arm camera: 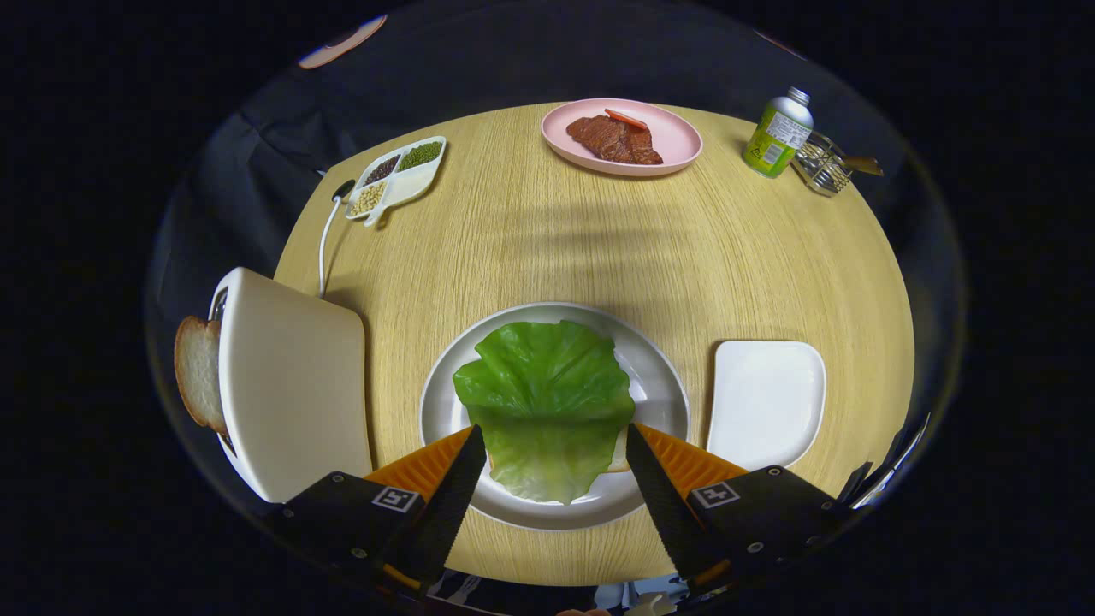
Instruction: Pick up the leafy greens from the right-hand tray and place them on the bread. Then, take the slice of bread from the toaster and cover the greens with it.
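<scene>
Crinkled green lettuce leaf (547, 402) lying flat, draping over bread on round white plate (663, 385), sitting between gripper (554, 438) fingers; jaws gaping wide, gripping nothing.

Gripper (554, 432) at the near side of the scene, pointing forward and tilted down, jaws spread wide apart, left finger (453, 488) and right finger (659, 488) angled inward toward their tips, nothing clasped between them, neither finger pressing on anything
</scene>
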The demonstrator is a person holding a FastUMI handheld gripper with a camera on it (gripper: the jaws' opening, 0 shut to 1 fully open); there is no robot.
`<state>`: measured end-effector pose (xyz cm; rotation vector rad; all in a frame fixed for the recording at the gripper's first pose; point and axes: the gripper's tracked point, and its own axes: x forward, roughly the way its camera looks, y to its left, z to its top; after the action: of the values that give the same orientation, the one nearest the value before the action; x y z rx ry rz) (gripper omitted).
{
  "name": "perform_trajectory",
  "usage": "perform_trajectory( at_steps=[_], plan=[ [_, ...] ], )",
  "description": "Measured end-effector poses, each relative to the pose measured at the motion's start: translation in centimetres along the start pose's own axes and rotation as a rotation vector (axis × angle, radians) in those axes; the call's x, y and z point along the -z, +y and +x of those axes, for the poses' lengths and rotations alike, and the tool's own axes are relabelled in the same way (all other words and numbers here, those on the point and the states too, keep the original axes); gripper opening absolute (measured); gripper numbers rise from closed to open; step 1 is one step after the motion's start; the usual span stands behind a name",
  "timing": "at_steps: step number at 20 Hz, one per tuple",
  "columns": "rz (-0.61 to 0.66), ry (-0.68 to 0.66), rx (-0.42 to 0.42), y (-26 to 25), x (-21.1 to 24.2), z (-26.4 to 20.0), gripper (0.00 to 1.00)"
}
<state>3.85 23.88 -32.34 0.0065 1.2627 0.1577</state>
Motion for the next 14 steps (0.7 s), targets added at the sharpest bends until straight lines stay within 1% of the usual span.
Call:
perform_trajectory(
  at_steps=[4,6,8,10,14],
  plan=[
    [0.02,-0.026,0.012,1.6,-0.8,-3.3,0.99],
    [0.035,-0.05,-0.014,3.7,-1.7,-5.7,0.99],
    [0.009,-0.088,-0.009,5.3,-3.0,-8.1,0.99],
    [-0.018,-0.119,-0.024,7.9,-4.0,-10.5,0.99],
    [-0.079,-0.159,-0.054,13.5,-5.8,-13.6,0.99]
  ],
)
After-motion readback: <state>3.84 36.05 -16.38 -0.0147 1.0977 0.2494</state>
